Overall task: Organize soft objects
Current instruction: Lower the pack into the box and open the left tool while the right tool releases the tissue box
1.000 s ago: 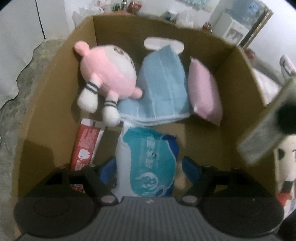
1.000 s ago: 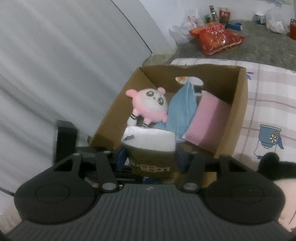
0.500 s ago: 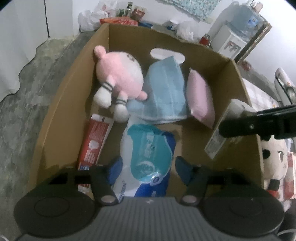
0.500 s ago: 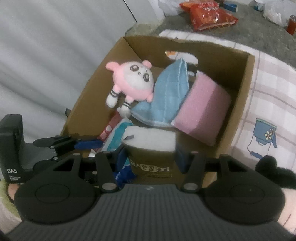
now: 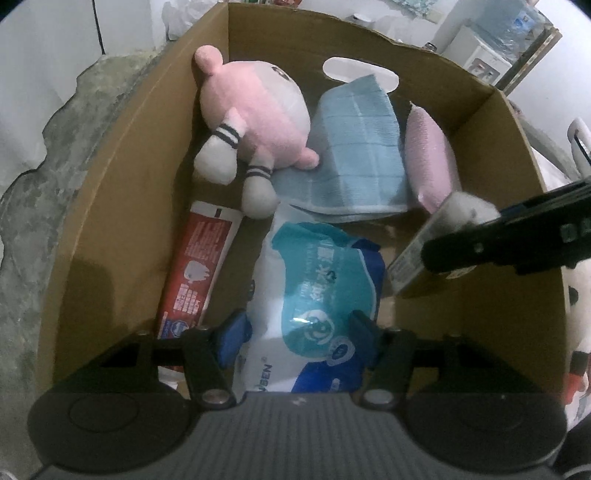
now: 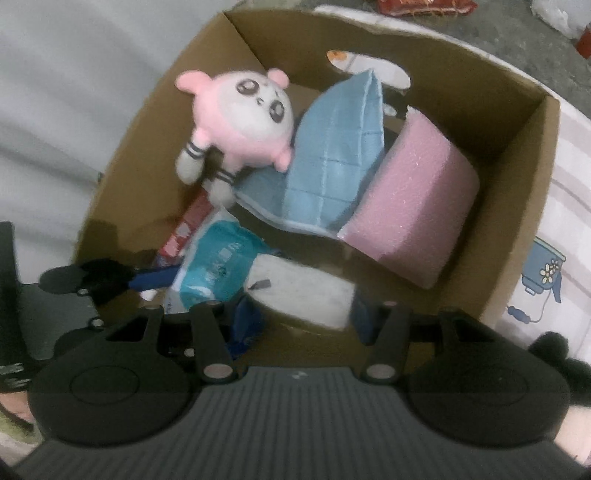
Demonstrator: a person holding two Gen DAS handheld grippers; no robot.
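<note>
Left fingers closing around wipes pack in box. Right fingers gripping tissue pack, hovering over box near pink sponge.

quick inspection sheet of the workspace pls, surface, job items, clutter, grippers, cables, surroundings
surface: checked bedsheet with a printed pot, under the cardboard box
job's things: in the box, pink plush, blue cloth, pink sponge, red packet, wet wipes pack
clutter: snack bag and plastic bags on the grey floor beyond the box
grippers: left gripper has just been closing, wipes pack between its pads; right gripper grips an olive, white-topped tissue pack over the box
cables: one dark cable on the wall
surroundings: water dispenser, panda plush beside the box
</note>
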